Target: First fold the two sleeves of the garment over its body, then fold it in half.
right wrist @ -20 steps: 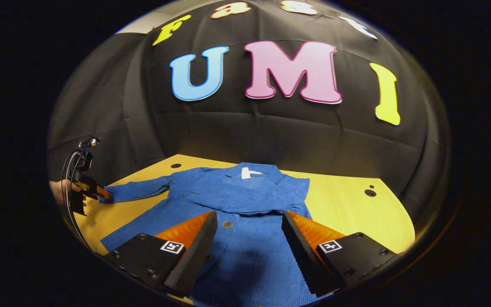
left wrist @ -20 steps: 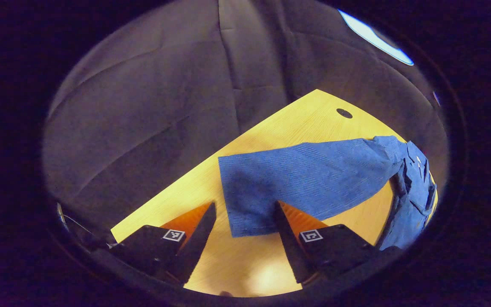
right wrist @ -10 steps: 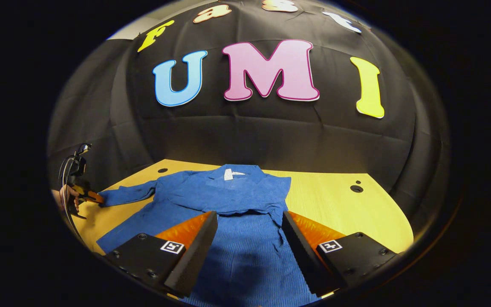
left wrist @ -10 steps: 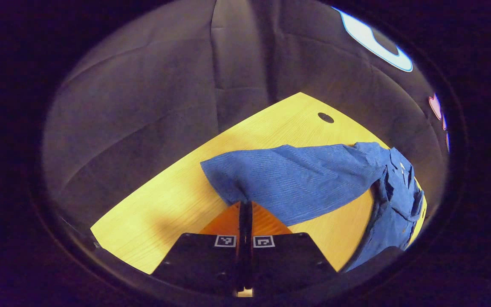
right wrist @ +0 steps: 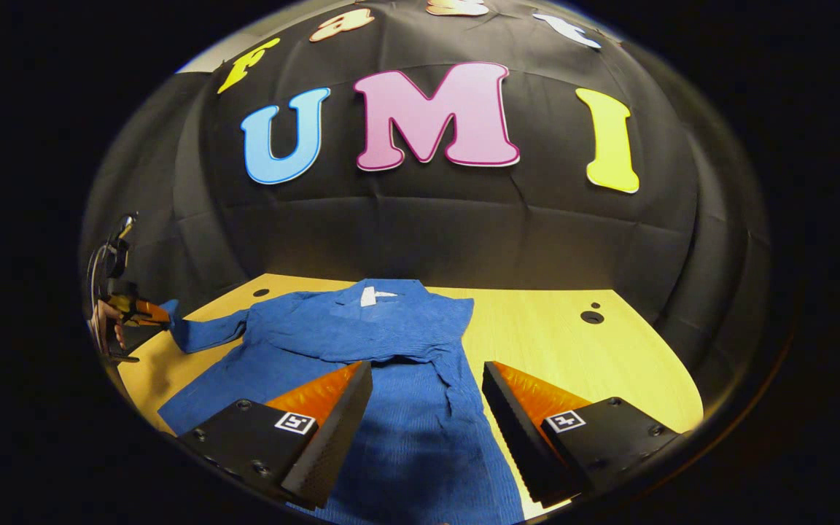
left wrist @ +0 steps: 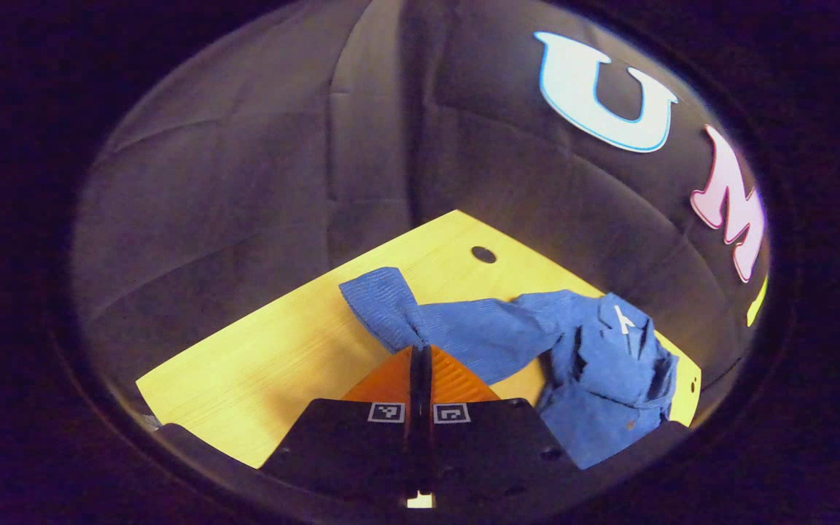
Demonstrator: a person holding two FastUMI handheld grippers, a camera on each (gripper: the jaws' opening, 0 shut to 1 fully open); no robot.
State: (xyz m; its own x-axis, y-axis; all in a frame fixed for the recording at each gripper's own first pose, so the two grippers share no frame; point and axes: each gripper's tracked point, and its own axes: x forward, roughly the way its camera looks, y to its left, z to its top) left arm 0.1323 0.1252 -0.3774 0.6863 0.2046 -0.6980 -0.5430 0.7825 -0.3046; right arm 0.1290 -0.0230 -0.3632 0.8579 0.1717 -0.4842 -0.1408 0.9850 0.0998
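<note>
A blue buttoned jacket (right wrist: 362, 364) lies on the yellow wooden table (right wrist: 573, 350), collar toward the back wall. One sleeve lies folded across its chest (right wrist: 383, 343). The other sleeve (left wrist: 464, 328) stretches out to the side, its cuff end (left wrist: 380, 299) lifted off the table. My left gripper (left wrist: 420, 350) is shut on that sleeve near the cuff; in the right gripper view the left gripper (right wrist: 154, 315) shows at the far left, held by a hand (right wrist: 103, 324). My right gripper (right wrist: 427, 372) hovers open above the jacket's lower body, with nothing between its fingers.
The table has a round cable hole near the back left corner (left wrist: 483, 254) and another near the back right (right wrist: 592, 317). The black cloth wall closes in the back and the sides. Bare tabletop lies to the jacket's right (right wrist: 609, 372).
My left gripper closed on the sleeve near the cuff and has lifted it, swinging toward the jacket body. The right gripper drifted slightly right, still open.
</note>
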